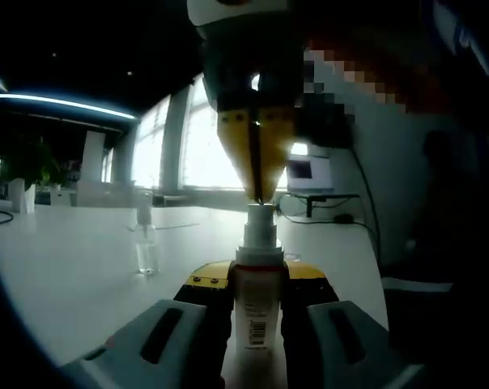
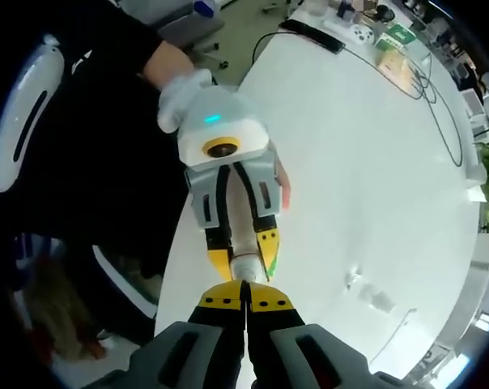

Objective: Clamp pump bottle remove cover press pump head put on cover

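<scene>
While the left hand-held gripper (image 1: 257, 304) clamps the pump bottle (image 1: 255, 304), the right hand-held gripper (image 1: 258, 194), jaws together, touches its pump head (image 1: 260, 223).

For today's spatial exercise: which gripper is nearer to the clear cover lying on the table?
Left. The left gripper clamps the pump bottle just beside the clear cover; the right gripper is up on the pump head.
</scene>
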A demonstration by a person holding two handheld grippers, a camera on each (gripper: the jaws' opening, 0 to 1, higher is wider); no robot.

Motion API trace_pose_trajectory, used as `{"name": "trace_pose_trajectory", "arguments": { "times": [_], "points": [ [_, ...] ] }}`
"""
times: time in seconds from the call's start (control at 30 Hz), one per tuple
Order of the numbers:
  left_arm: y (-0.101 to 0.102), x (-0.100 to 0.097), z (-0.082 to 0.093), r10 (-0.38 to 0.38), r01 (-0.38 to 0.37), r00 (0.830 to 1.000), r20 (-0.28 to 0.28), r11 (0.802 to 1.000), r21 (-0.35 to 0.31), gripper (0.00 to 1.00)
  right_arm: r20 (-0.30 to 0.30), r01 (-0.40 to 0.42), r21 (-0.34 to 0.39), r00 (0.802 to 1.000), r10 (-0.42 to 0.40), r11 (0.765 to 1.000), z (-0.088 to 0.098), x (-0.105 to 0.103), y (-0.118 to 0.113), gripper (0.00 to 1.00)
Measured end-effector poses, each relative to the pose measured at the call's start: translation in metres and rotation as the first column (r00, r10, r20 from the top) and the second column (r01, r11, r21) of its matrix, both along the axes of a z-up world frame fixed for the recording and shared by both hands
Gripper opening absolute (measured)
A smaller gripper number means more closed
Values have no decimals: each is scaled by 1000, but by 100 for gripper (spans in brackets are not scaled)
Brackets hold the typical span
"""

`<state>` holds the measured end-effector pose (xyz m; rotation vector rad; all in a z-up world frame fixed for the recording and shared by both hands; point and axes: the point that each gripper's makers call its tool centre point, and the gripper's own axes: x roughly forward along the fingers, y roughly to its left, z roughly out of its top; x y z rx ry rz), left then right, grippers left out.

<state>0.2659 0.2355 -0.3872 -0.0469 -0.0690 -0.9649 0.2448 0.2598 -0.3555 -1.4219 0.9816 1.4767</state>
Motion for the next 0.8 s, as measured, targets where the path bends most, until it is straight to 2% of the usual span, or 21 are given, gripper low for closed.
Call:
{"name": "trace_pose_trajectory", "arguments": {
  "times": [0.8],
  "points": [
    [0,0,0,0,0,1000,1,1000,1,13,1,-11,-11,1000,11,1000,-1,0,0,0]
  ]
}}
